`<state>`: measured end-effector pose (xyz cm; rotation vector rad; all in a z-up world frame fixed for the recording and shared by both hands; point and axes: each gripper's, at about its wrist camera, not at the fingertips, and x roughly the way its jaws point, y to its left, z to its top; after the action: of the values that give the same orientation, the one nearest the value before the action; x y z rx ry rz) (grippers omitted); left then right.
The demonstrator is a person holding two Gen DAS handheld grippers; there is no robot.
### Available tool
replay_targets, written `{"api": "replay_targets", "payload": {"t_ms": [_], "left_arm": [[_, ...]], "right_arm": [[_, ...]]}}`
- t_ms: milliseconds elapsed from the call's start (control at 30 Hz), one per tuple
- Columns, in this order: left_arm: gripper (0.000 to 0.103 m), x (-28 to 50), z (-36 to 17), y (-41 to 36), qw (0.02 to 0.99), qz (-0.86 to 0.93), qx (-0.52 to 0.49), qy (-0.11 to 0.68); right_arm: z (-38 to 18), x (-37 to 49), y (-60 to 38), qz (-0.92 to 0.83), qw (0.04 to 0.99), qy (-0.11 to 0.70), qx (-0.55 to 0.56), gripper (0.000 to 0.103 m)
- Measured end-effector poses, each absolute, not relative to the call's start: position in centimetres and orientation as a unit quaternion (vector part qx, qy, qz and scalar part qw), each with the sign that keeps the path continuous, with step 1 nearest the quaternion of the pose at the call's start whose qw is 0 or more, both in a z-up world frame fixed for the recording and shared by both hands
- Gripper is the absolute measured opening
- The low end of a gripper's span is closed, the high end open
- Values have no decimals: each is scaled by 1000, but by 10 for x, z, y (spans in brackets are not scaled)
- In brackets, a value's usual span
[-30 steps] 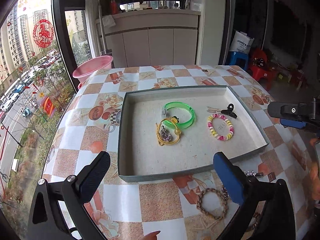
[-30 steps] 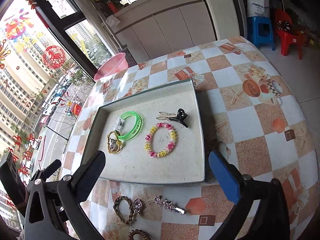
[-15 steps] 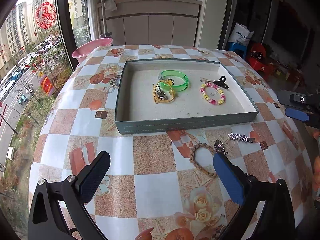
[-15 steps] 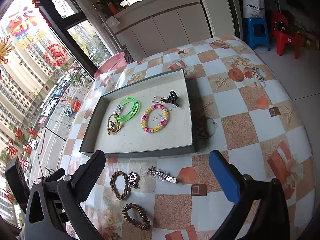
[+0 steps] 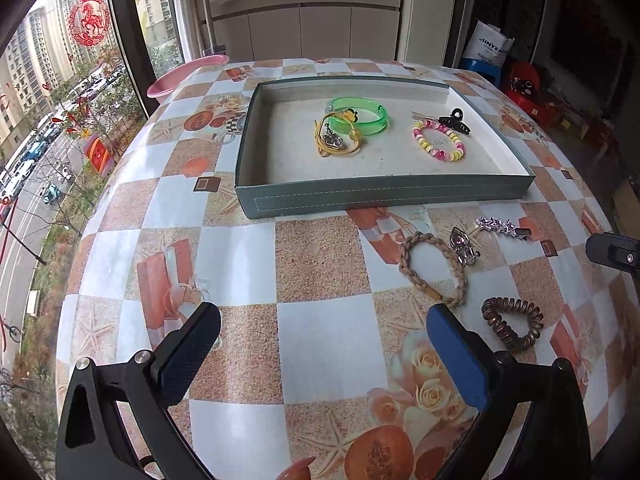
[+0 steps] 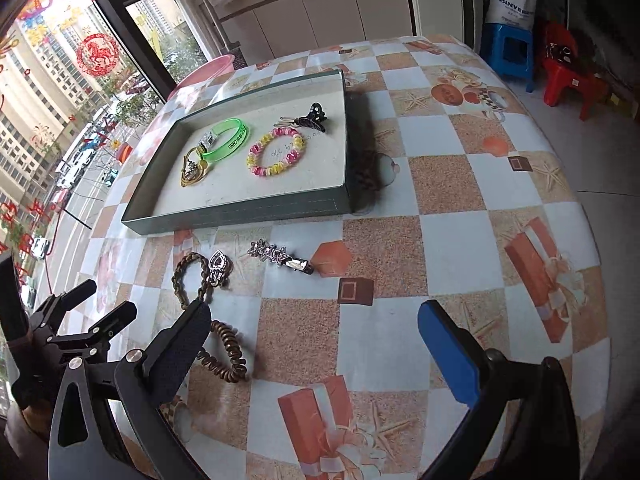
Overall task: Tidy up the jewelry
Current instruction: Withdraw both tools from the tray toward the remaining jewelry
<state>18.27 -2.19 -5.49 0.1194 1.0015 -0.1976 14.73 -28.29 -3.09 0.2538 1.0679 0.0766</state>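
A grey tray (image 5: pixel 384 196) (image 6: pixel 240 212) holds a green bangle (image 5: pixel 360 114), a yellow cord bracelet (image 5: pixel 338 140), a pink-yellow bead bracelet (image 5: pixel 438 146) and a black claw clip (image 5: pixel 454 120). In front of it on the table lie a braided bracelet (image 5: pixel 432 268) (image 6: pixel 186 276), a silver pendant (image 5: pixel 462 246) (image 6: pixel 218 266), a star hair clip (image 5: pixel 504 227) (image 6: pixel 280 258) and a brown coil hair tie (image 5: pixel 512 320) (image 6: pixel 226 350). My left gripper (image 5: pixel 324 344) is open and empty, near the braided bracelet. My right gripper (image 6: pixel 316 340) is open and empty above the table, with the coil tie by its left finger.
The table (image 5: pixel 320 332) has a checkered patterned cloth. A pink basin (image 5: pixel 180 76) sits beyond its far left edge by the window. White cabinets (image 5: pixel 320 32) stand behind. A blue stool (image 6: pixel 510 52) and a red stool (image 6: pixel 568 76) stand on the floor at right.
Both grippers have pulled back from the tray toward the near table edge. The loose pieces in front of the tray have come into view. Both stayed open.
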Motion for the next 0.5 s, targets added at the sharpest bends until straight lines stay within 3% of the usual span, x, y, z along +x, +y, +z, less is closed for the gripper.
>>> {"api": "replay_targets", "payload": {"t_ms": [500], "left_arm": [[103, 208, -76, -35, 856, -103, 47, 505]], "right_arm": [[-57, 166, -265, 42, 851, 523, 14, 103]]}}
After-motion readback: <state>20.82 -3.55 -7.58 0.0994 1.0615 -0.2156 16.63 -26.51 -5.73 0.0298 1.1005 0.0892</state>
